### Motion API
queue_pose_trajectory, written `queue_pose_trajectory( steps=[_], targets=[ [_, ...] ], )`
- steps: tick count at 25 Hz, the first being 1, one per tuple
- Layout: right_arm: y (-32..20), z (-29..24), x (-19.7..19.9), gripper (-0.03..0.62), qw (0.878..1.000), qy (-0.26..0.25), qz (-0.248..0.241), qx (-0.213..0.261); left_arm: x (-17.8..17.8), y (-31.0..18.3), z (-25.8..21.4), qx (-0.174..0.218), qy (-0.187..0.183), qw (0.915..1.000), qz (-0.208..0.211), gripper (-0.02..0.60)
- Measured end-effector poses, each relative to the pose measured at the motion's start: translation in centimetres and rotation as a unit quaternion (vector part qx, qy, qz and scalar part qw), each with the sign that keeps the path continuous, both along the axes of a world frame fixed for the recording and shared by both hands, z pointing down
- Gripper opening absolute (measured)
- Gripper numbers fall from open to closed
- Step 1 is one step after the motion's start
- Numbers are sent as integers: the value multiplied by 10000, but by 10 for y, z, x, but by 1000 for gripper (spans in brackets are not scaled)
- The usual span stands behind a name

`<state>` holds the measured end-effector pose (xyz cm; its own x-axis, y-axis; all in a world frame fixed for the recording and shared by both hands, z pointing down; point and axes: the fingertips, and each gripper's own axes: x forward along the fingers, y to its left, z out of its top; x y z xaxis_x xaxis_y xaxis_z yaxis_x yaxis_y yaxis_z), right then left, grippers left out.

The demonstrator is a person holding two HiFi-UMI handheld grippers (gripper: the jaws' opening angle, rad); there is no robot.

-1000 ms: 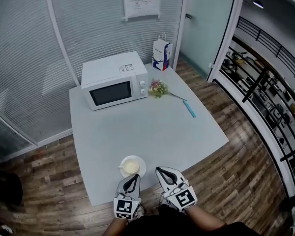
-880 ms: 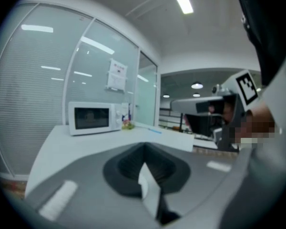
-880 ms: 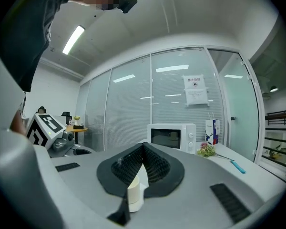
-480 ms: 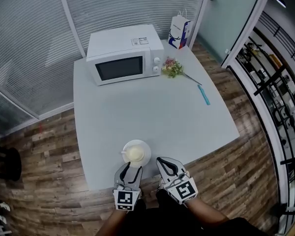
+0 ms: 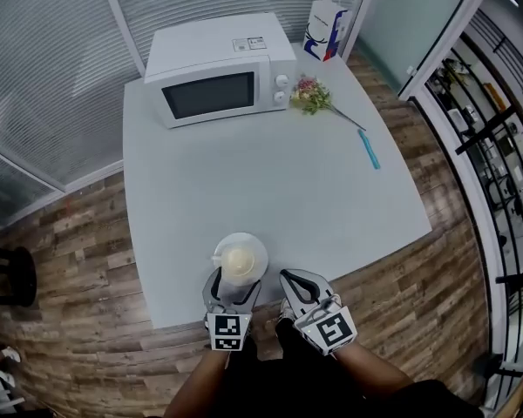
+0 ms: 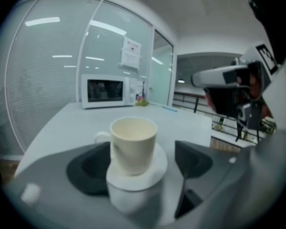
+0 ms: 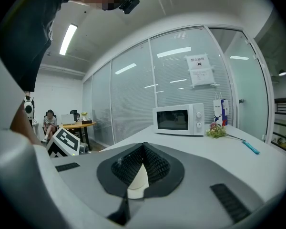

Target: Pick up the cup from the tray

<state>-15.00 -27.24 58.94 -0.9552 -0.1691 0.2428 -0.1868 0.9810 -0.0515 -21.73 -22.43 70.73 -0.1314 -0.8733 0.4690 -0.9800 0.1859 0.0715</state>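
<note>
1. Cup (image 5: 236, 261): cream, upright, on a round white saucer (image 5: 260, 249). The saucer sits at the edge of the grey table (image 5: 244, 181) opposite the microwave (image 5: 220, 81), well apart from it and roughly in line with its door. The handle points to the person's left. Only the cup's cream inner wall shows.

2. Left gripper (image 5: 234, 280): the jaws are opening. The cup and saucer stand between the 2 dark pads, and the left gripper view shows neither pad pressing on them.

3. Right gripper (image 5: 289, 279): just beside the left one at the same table edge. Its ribbed pads are closed tip to tip.

4. Writing:
- The sticker on the microwave top is too small to read.
- The posted sheet (image 7: 199, 70) on the glass wall behind the microwave has a red heading, illegible.
- The white paper bag (image 5: 325, 17) carries a blue deer-head logo, and its lettering is unreadable.

5. Surroundings:
- The microwave has 2 knobs, a closed door and a dark window.
- A small flower bunch (image 5: 312, 96) lies just beside the knob side.
- A blue pen-like item (image 5: 369, 149) lies further out on that side.
- The bag stands behind the microwave at the table corner, its contents not visible.
- The table stretch between microwave and cup is bare.
</note>
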Motion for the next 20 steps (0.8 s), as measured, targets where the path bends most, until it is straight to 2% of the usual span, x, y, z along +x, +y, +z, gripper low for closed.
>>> queue_pose_trajectory(
  steps=[13,20],
  targets=[
    [-23,23,7,-11,9997,108,95,-217,-23,-30,31,-250,-209,9991,-288,417],
    [-30,26,13,-11,9995,132,146,-233,-27,-38,33,-261,-440,9981,-344,420]
  ],
)
